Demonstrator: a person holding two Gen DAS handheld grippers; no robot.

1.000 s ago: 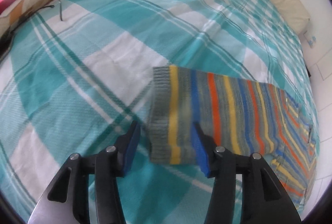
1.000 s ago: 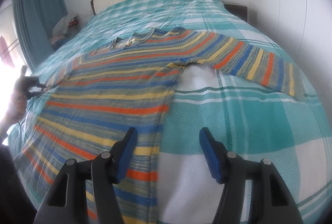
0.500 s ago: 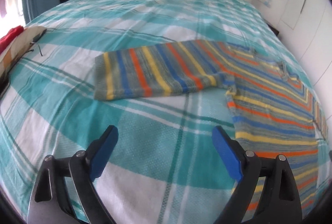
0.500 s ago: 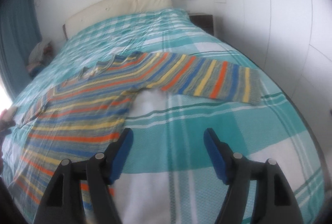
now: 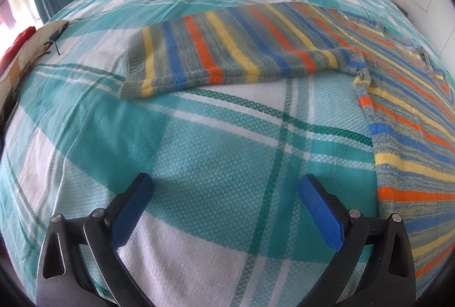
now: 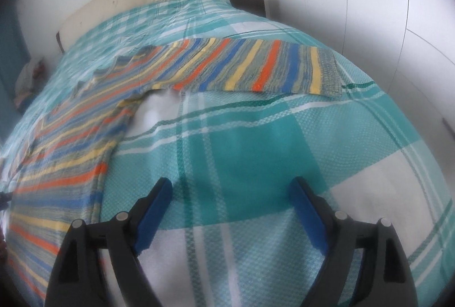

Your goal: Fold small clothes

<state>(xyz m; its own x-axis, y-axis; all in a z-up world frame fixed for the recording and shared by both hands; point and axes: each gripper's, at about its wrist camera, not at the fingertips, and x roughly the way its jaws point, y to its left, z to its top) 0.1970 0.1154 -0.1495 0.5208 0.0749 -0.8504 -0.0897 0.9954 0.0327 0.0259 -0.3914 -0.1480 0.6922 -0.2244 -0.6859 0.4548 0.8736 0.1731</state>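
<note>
Both grippers drawn back off striped sweater (image 5: 284, 51), left gripper (image 5: 224, 187) wide, right gripper (image 6: 230, 190) wide, seemingly over bedspread (image 6: 256, 142).

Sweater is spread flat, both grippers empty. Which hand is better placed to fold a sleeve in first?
Neither clearly. The left gripper and right gripper are open, each facing its own sleeve of the sweater across bare bedspread.

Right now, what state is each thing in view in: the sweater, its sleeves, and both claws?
Striped sweater: spread flat on the bed, unfolded.
Left sleeve: stretched straight out, flat, cuff free.
Right sleeve: stretched straight out, flat, cuff free.
Left claw: open, empty, above bare bedspread, short of the sleeve.
Right claw: open, empty, above bare bedspread.
Checked bedspread: laid smooth under the sweater.
</note>
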